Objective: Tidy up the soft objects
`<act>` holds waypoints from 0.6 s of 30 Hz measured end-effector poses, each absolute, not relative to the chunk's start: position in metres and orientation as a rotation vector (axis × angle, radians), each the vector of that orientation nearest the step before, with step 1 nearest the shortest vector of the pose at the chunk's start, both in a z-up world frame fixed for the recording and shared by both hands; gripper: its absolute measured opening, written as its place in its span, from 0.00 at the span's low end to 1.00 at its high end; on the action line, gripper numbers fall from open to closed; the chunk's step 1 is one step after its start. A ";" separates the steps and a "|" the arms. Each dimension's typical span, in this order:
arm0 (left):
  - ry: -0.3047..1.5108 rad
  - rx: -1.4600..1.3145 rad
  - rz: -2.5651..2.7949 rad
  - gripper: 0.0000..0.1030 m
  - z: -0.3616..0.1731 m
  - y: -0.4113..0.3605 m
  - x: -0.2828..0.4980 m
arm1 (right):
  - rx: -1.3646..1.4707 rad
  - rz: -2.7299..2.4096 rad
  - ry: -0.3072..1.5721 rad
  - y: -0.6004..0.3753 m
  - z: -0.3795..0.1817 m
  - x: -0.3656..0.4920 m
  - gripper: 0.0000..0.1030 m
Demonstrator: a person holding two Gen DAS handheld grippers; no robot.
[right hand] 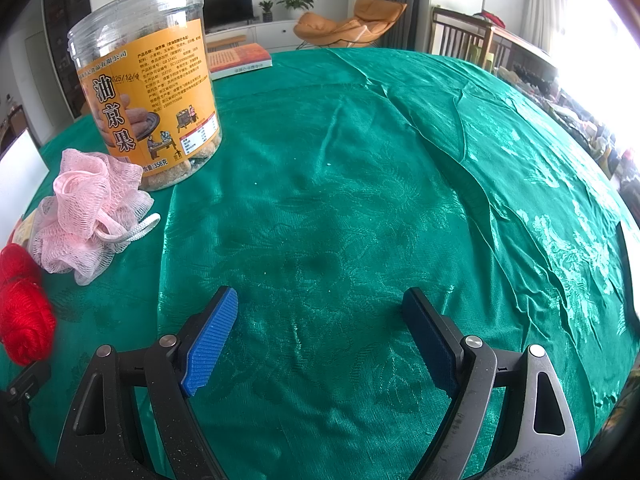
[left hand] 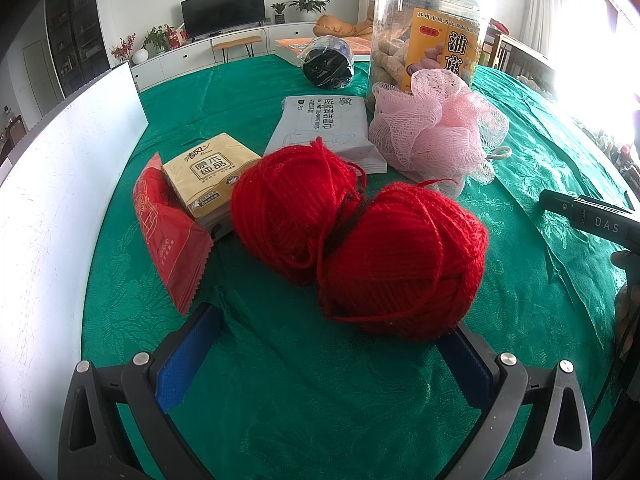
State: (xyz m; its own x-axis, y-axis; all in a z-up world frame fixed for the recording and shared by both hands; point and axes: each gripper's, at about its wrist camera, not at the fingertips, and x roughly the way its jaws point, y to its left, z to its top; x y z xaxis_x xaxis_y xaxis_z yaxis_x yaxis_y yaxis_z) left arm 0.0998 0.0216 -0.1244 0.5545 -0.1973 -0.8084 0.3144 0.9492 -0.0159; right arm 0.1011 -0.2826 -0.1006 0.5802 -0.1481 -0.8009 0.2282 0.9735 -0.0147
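Both hand-held grippers spread wide and empty over the green-clothed worktop.

The left hand-held gripper (left hand: 328,356) is held low, pointing forward, its ribbed blue pads (left hand: 182,364) set far apart and holding nothing; the nearer of two fuzzy red yarn balls (left hand: 404,264) lies just ahead, close to the right-side pad, with the second ball (left hand: 292,208) touching it behind. Beyond them lie a yellow tissue pack (left hand: 212,180) leaning on a red foil packet (left hand: 168,236), a flat white wipes pack (left hand: 320,128), and a frilly pink mesh bath pouf (left hand: 436,132) against a clear plastic snack jar (left hand: 428,36). The right hand-held gripper (right hand: 320,332) hovers equally splayed over bare, wrinkled, glossy cloth (right hand: 360,180); the pouf (right hand: 92,208) and yarn (right hand: 24,308) sit well off to its left.
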 end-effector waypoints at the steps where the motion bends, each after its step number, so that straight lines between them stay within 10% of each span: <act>1: 0.936 0.136 -0.303 1.00 -0.124 0.022 0.100 | 0.093 -0.220 0.926 -0.282 -0.101 0.101 0.84; 18: 0.936 0.136 -0.303 1.00 -0.124 0.021 0.100 | 0.097 -0.220 0.922 -0.283 -0.100 0.101 0.84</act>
